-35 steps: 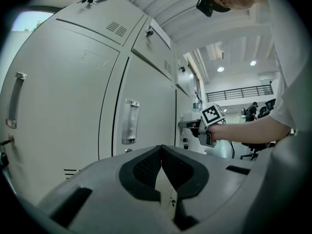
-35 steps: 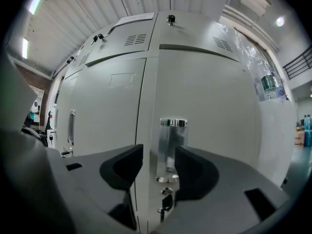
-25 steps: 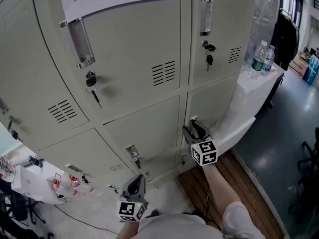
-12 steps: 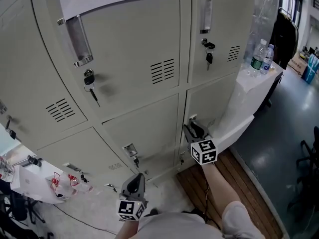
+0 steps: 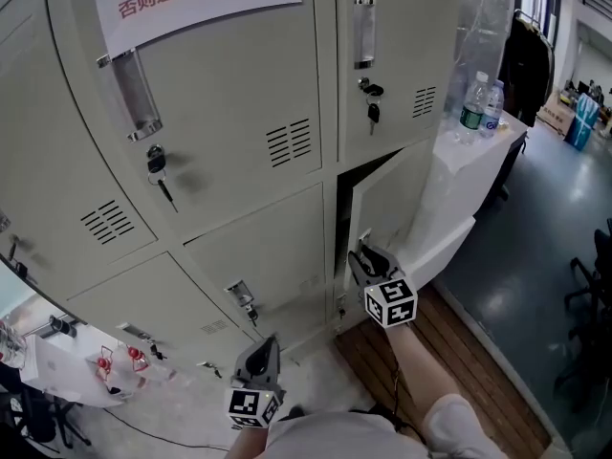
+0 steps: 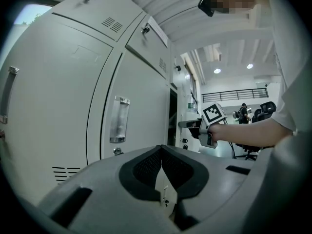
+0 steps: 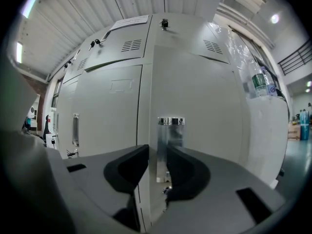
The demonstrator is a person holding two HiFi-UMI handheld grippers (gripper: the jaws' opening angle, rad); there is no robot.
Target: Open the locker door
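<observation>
Clamping the already ajar lower-right locker door (image 5: pixel 394 199) by its metal handle (image 7: pixel 170 130), the right gripper (image 5: pixel 363 253) has just closed its fingers to pull it wider, while the left gripper (image 5: pixel 263 345) waits idle below, fingers together and empty.

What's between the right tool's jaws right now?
The free edge of the locker door, beside its chrome handle, seen in the right gripper view. The right tool has just been closing its jaws and clamps it.
</observation>
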